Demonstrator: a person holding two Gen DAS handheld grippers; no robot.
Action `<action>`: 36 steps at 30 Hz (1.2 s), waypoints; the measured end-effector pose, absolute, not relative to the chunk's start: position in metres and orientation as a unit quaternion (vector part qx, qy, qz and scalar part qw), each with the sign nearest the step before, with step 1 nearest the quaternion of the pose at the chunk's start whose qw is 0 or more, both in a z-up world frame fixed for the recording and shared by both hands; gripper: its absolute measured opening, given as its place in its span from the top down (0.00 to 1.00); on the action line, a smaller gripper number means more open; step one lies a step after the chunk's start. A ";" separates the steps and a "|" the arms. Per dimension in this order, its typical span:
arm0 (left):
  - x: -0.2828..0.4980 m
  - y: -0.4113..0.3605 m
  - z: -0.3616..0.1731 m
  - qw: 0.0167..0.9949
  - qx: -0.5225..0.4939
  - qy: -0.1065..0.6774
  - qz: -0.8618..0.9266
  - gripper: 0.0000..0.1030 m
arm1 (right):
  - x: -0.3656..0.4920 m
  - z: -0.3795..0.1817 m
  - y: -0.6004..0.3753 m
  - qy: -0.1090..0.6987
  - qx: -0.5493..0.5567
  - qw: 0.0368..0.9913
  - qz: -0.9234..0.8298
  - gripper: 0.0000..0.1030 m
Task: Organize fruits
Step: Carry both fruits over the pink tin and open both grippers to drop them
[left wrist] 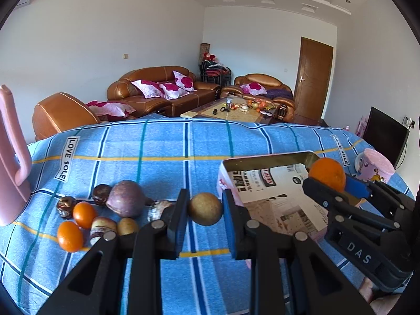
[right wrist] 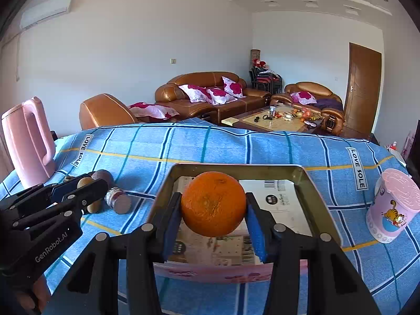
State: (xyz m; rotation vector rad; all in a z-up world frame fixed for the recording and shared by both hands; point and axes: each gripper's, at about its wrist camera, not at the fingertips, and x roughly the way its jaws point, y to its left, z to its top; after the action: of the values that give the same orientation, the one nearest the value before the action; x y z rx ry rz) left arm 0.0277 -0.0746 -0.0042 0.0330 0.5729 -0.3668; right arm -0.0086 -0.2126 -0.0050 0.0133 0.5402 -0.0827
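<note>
**Meanwhile, two fruits ride toward the tin**

Pinched between the blue pads (right wrist: pixel 253 225) of the right gripper (right wrist: pixel 213 221), a large round orange (right wrist: pixel 213 207) with dimpled, slightly scuffed peel hangs directly over the shallow gold-rimmed metal tin (right wrist: pixel 307 183), apparently lined up for a drop onto the printed paper liner (right wrist: pixel 275 191) on its floor. Beside it, the left gripper (left wrist: pixel 205 216) clamps a small, dull tan-brown round fruit (left wrist: pixel 205 209) in its narrow jaws, held above the blue plaid tablecloth (left wrist: pixel 157 157) just left of the tin's near corner; it looks to be next in line for the same container.

Further out, the unsorted pile waits at the left of the cloth: two small glossy tangerines (left wrist: pixel 77 224), a large dusty purple round fruit (left wrist: pixel 126 198), dark reddish-brown wrinkled pieces (left wrist: pixel 101 194) and paler small fruits, all touching or nearly so. A tall pink plastic kettle (right wrist: pixel 29 139) stands beyond them, and a pink cartoon-printed lidded cup (right wrist: pixel 393 207) sits right of the tin. No fruit shows in the visible part of the tin, so the sorting appears barely begun.
</note>
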 end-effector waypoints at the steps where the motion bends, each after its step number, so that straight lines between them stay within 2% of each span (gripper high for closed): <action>1: 0.027 -0.081 -0.004 0.942 0.018 0.281 -0.184 0.74 | -0.008 -0.006 -0.218 0.268 0.006 0.962 -0.047 0.52; 15: 0.037 -0.151 -0.016 0.926 0.043 0.309 -0.213 0.74 | 0.002 -0.020 -0.276 0.310 0.003 0.947 -0.081 0.52; 36: 0.052 -0.167 -0.031 0.910 0.059 0.359 -0.199 0.74 | 0.014 -0.034 -0.286 0.360 0.021 0.931 -0.053 0.52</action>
State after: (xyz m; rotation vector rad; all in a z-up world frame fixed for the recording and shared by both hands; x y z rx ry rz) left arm 0.0519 -0.1668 -0.0306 0.1223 0.7395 -0.4112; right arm 0.0141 -0.2860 -0.0337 0.0426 0.7361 -0.1088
